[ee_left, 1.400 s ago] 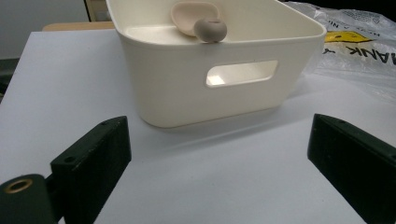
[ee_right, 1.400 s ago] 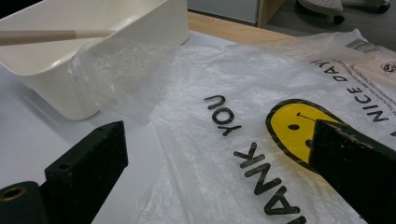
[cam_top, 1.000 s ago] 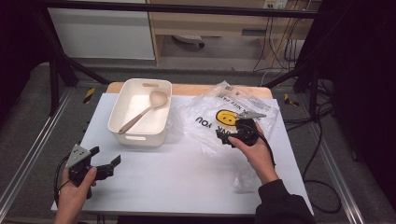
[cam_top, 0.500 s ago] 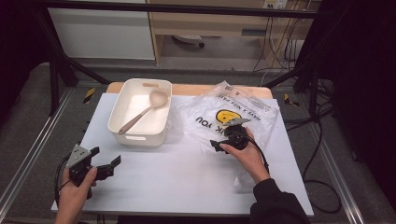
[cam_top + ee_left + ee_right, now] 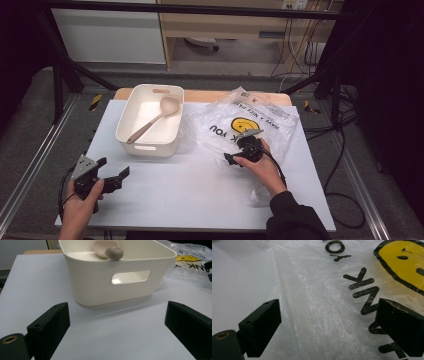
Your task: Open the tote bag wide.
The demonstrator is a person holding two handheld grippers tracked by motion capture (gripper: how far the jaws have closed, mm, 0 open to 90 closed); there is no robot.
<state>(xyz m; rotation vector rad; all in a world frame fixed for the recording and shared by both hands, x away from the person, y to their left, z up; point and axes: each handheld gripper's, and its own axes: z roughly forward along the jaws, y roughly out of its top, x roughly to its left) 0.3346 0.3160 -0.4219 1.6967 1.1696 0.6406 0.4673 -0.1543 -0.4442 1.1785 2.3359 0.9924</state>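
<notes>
High view, nearest edge first: the left gripper (image 5: 112, 179) sits low at the front left of the white desk (image 5: 175, 195), held in a hand, its jaws spread wide with nothing between them. Over to the right and a little farther in, the right gripper (image 5: 231, 159) rests on the near edge of the clear plastic bag (image 5: 260, 120), jaws also apart. Right gripper view has both black jaws standing wide over the crinkled film, just above the printed black letters and beside the yellow smiley face (image 5: 404, 262); nothing is pinched. Beyond the left gripper stands the cream bin (image 5: 150, 135), just beside the bag, with a wooden spoon (image 5: 152, 120) lying slantwise inside it, bowl toward the far end.
</notes>
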